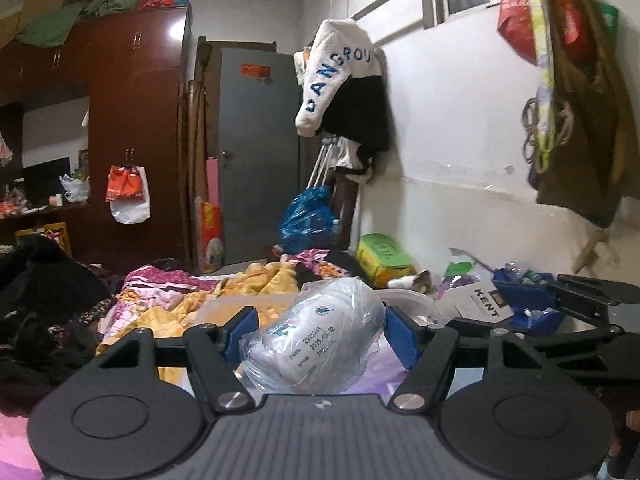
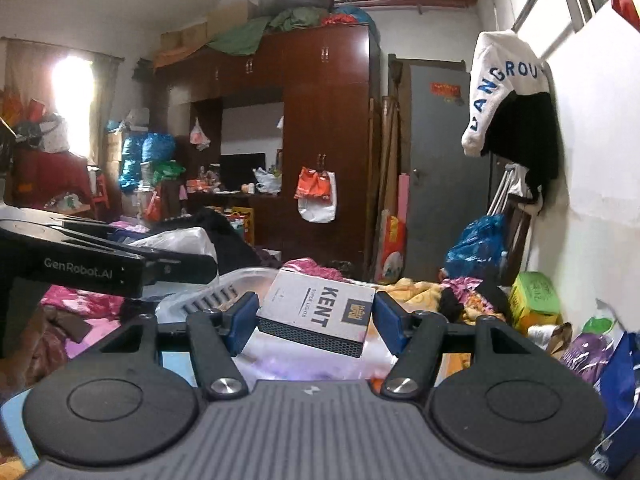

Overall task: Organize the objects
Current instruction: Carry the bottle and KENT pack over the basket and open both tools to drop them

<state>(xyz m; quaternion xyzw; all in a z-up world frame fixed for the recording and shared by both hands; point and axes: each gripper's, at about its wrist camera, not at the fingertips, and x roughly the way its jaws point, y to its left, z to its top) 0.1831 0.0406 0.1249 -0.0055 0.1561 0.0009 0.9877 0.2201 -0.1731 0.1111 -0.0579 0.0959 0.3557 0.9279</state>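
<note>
My left gripper (image 1: 320, 332) is shut on a white bottle wrapped in a clear plastic bag (image 1: 320, 332), held above the cluttered bed. My right gripper (image 2: 314, 316) is shut on a white KENT box (image 2: 316, 312), tilted between the blue pads (image 2: 244, 320). In the left wrist view the KENT box (image 1: 480, 300) and the right gripper (image 1: 532, 304) show at the right. In the right wrist view the left gripper's black body (image 2: 100, 268) shows at the left, with its plastic bag (image 2: 180, 244) behind it.
A clear plastic bin (image 2: 224, 292) lies under both grippers on the bed's floral bedding (image 1: 168, 300). A green box (image 2: 536, 300) and blue bags (image 2: 624, 392) sit along the white wall at right. A dark wardrobe (image 2: 324, 140) and a grey door (image 1: 260, 152) stand beyond.
</note>
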